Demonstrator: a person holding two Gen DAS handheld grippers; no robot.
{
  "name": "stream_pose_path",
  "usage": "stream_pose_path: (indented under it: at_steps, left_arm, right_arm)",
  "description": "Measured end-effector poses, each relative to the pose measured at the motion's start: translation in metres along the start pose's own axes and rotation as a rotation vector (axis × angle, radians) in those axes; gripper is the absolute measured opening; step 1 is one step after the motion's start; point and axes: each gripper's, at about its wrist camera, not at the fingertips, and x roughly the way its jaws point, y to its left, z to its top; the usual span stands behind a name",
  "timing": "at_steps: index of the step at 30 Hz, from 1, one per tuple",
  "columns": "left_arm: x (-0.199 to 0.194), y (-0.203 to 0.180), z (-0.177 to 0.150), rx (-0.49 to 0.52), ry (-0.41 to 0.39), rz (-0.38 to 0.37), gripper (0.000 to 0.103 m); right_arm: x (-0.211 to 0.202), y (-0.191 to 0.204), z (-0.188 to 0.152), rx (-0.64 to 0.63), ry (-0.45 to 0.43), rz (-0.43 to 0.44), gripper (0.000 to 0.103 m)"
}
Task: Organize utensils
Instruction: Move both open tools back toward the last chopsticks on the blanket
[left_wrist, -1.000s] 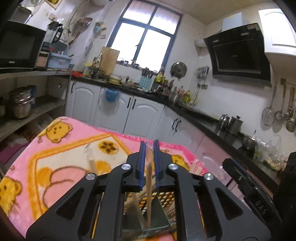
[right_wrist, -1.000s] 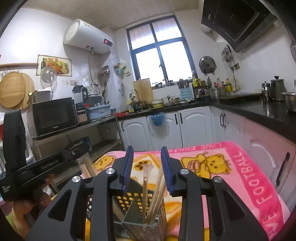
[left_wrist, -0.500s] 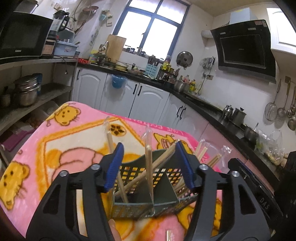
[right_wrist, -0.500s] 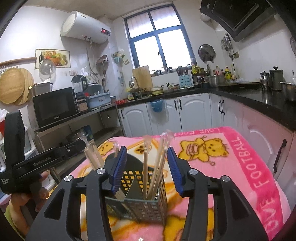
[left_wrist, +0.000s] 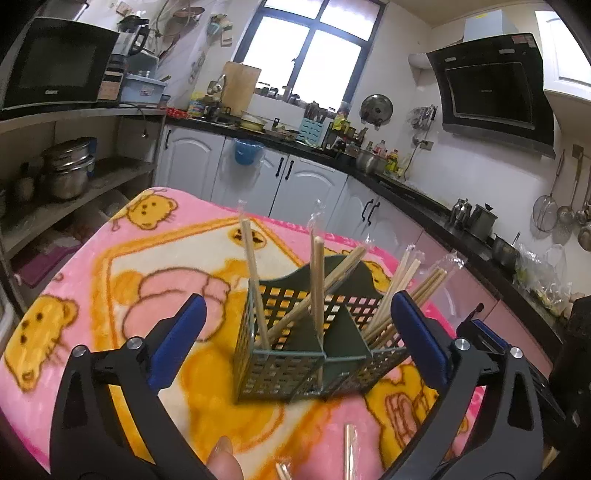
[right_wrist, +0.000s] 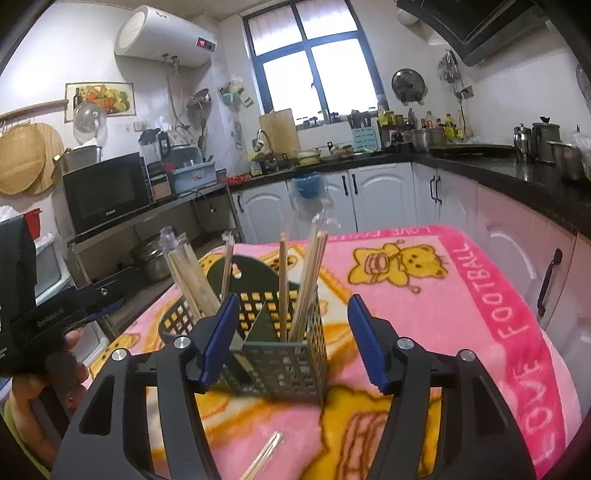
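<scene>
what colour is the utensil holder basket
Dark green basket, clearest in the left wrist view.

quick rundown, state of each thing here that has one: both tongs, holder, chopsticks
left tongs: open, holding nothing
right tongs: open, holding nothing
utensil holder: upright on the pink blanket, several compartments loaded
wrapped chopsticks in holder: standing or leaning, tops above the rim
loose wrapped chopsticks: lying flat on the blanket in front of the holder, not yet put away
</scene>
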Motion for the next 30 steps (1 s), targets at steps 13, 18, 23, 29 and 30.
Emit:
stream_pose_path:
  at_steps: [13,18,23,29,30]
  left_arm:
    - [-0.015,0.014,-0.016,-0.017,0.015,0.021,0.092]
    - [-0.017,0.017,-0.026,-0.017,0.036,0.033,0.092]
    - [-0.015,0.022,-0.04,-0.01,0.078,0.045,0.092]
    - [-0.011,0.027,-0.059,-0.007,0.135,0.054,0.092]
    - [-0.01,0.027,-0.061,-0.007,0.146,0.051,0.092]
  right_arm:
    - [-0.01,0.012,-0.017,-0.044,0.062,0.02,0.064]
    - [-0.009,0.016,-0.025,-0.064,0.098,0.026,0.064]
    - [-0.007,0.02,-0.034,-0.088,0.147,0.032,0.064]
    - [-0.003,0.022,-0.049,-0.114,0.213,0.034,0.064]
    - [-0.002,0.022,-0.051,-0.114,0.223,0.032,0.064]
